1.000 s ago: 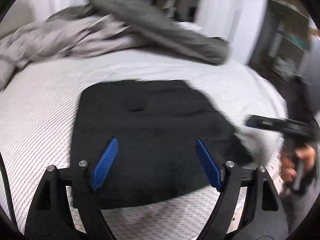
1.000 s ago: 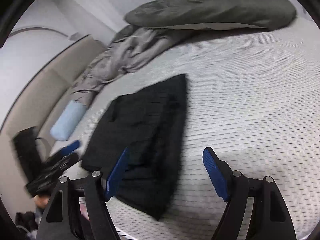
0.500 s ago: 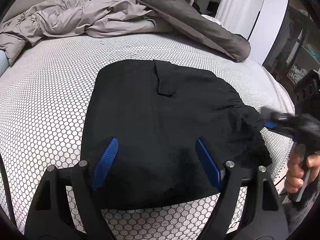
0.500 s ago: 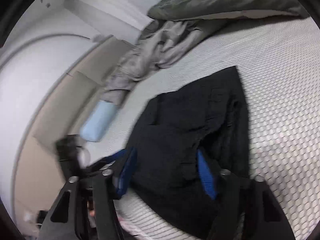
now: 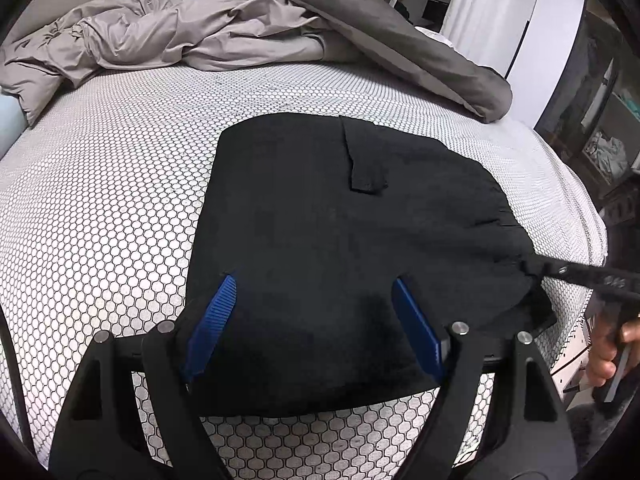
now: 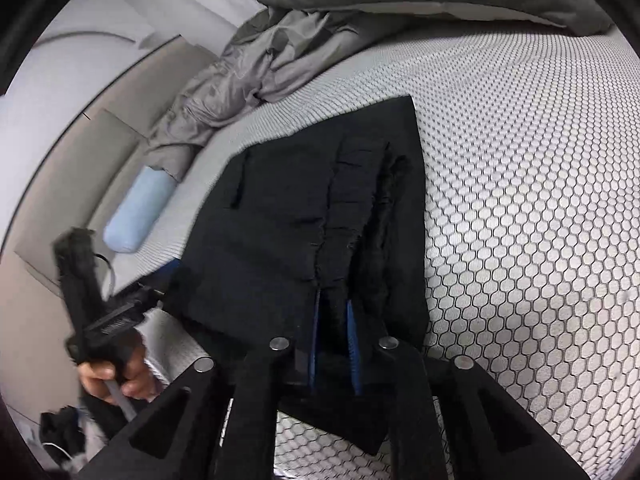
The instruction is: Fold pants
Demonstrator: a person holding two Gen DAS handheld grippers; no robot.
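Folding: the black pants (image 5: 352,248) lie flat on the bed (image 5: 120,200), already a short, folded stack.
Right gripper (image 6: 332,344): jaws have just been closing and now pinch a gathered edge at 6 o'clock.
Left gripper (image 5: 316,328): jaws wide apart over the near edge, holding nothing.
Left to do: maybe one more fold.
Far, 12 o'clock: a rumpled grey duvet (image 5: 208,36).

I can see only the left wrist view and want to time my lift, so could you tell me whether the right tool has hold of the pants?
Observer: Yes. The right tool has just been closing its jaws, and its blue pads now pinch a fold of the pants.
Operator: Thank you. Where on the pants is that?
Observer: On the gathered band, at the edge nearest that camera.
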